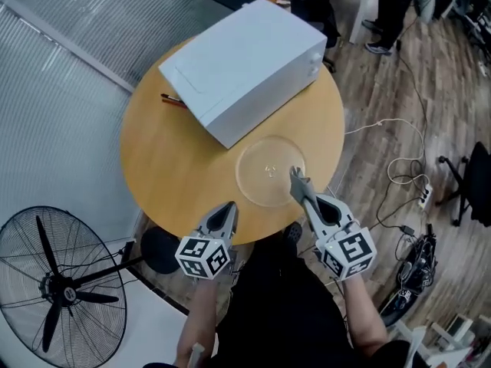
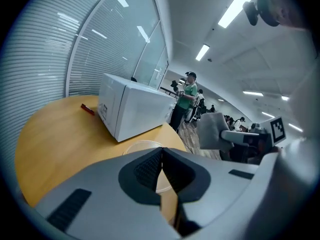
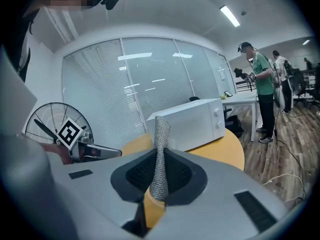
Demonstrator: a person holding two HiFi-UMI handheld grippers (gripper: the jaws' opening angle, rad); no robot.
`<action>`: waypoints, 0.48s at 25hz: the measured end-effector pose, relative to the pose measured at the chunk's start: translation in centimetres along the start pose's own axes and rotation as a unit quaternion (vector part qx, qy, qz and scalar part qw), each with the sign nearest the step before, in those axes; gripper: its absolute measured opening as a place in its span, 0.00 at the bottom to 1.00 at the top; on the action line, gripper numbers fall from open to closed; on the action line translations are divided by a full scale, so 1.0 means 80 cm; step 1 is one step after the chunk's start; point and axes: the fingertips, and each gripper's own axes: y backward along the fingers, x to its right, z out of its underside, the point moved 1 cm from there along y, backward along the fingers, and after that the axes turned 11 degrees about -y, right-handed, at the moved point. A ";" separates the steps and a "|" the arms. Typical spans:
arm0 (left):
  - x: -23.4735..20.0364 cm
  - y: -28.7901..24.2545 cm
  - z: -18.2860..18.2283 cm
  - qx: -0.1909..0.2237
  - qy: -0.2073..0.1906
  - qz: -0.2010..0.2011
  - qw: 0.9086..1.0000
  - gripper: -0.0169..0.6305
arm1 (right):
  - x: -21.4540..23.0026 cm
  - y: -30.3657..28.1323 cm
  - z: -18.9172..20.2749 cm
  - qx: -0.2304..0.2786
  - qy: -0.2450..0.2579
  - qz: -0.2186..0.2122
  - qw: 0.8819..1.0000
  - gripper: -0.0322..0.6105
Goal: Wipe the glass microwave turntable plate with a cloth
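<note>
Round table: my right gripper clamps grey cloth by glass turntable plate, rdy to wipe; left gripper jaws together, nothing btwn.

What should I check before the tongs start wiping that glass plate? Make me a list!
1. Cloth gripped: ok. The right tongs are shut on the grey cloth.
2. Plate ready: ok. The glass plate lies flat on the table with nothing on it.
3. Left tongs free: ok. The left tongs are shut and empty, at the table's near edge, apart from the plate.
4. Cloth touching the plate: cannot tell. In the head view it shows over the plate's near rim.
5. Plate steadied: not ok. Nothing holds it, so it might slide when wiped.
</note>
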 end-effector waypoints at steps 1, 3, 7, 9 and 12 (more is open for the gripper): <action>-0.008 -0.005 0.006 -0.004 0.010 0.000 1.000 0.02 | -0.001 -0.007 0.001 -0.005 0.001 0.000 1.000 0.11; -0.023 -0.016 0.016 -0.008 0.034 0.000 0.999 0.02 | -0.001 -0.017 0.001 -0.013 0.003 0.001 1.000 0.11; -0.043 -0.039 0.041 -0.020 0.081 0.013 0.996 0.02 | 0.000 -0.035 0.001 -0.035 0.019 0.004 0.999 0.11; -0.052 -0.050 0.054 -0.033 0.093 0.019 0.995 0.02 | 0.002 -0.046 0.001 -0.042 0.030 0.009 0.999 0.11; -0.062 -0.067 0.073 -0.050 0.114 0.025 0.992 0.03 | 0.010 -0.060 0.007 -0.056 0.034 0.022 0.998 0.11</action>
